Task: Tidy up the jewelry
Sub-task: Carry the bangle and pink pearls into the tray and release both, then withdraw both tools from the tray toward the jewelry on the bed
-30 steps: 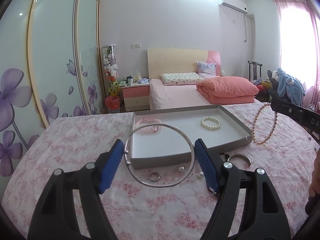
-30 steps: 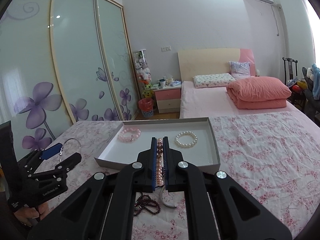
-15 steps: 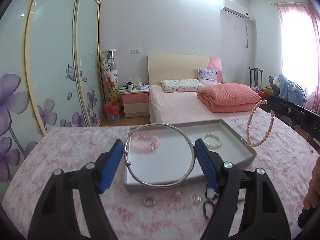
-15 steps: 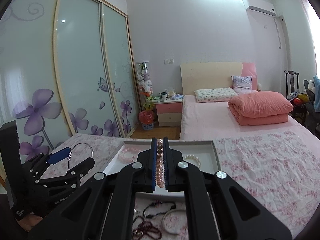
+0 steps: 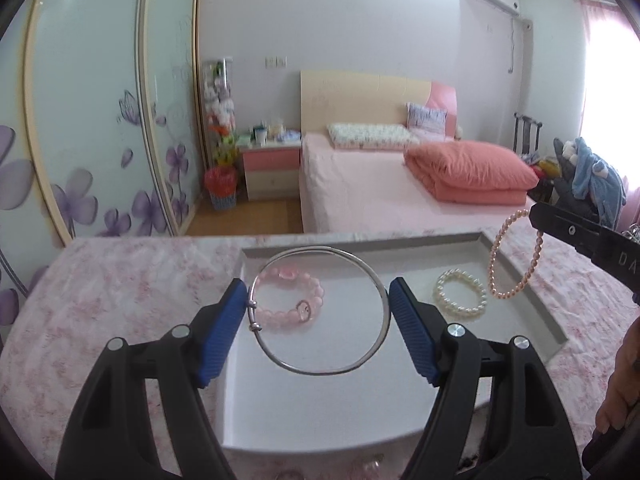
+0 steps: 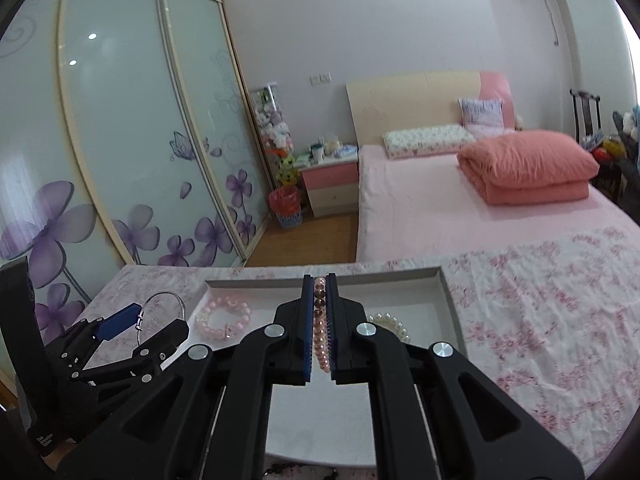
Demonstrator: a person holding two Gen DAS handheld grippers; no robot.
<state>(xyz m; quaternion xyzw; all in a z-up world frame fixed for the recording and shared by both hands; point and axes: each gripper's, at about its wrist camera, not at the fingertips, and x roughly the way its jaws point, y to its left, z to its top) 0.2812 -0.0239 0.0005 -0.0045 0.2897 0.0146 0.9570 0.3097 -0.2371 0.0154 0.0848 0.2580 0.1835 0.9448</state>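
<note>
My left gripper is shut on a thin silver bangle, held across its width above the grey tray. My right gripper is shut on a pink pearl bracelet, which hangs as a loop over the tray's right side in the left wrist view. In the tray lie a pale pink bead bracelet and a white pearl bracelet. Both also show in the right wrist view, the pink one and the white one.
The tray sits on a table with a pink floral cloth. Small jewelry pieces lie at the tray's near edge, mostly hidden. A bed and a sliding flowered wardrobe stand beyond the table.
Both grippers have moved forward over the tray with their bracelets. The loose rings and dark beads on the cloth have slid out of view below.
</note>
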